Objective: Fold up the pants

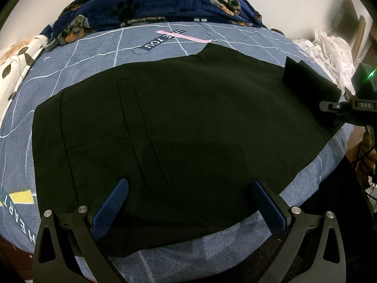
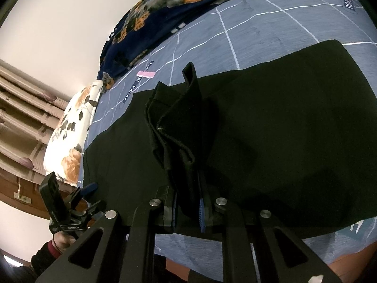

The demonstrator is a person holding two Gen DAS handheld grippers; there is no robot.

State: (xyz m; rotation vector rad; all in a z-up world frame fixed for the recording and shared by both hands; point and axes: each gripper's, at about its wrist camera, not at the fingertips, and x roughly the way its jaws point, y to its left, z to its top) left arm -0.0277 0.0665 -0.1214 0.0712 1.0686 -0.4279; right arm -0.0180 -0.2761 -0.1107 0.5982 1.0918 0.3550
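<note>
The black pants [image 1: 179,122] lie spread flat across the bed's blue grid-patterned sheet [image 1: 77,54], waistband toward the left. The right hand-held gripper [image 2: 188,210] is clenched on a bunched fold of the leg end — fabric rising between its fingers. The left hand-held gripper [image 1: 188,210] hovers released over the near edge. A navy dog-print blanket [image 1: 150,0] sits behind.

A bed with a blue grid sheet [image 1: 94,54] carries black pants [image 1: 179,122], a dog-print blanket [image 1: 165,2] and a floral pillow [image 2: 70,132].
</note>
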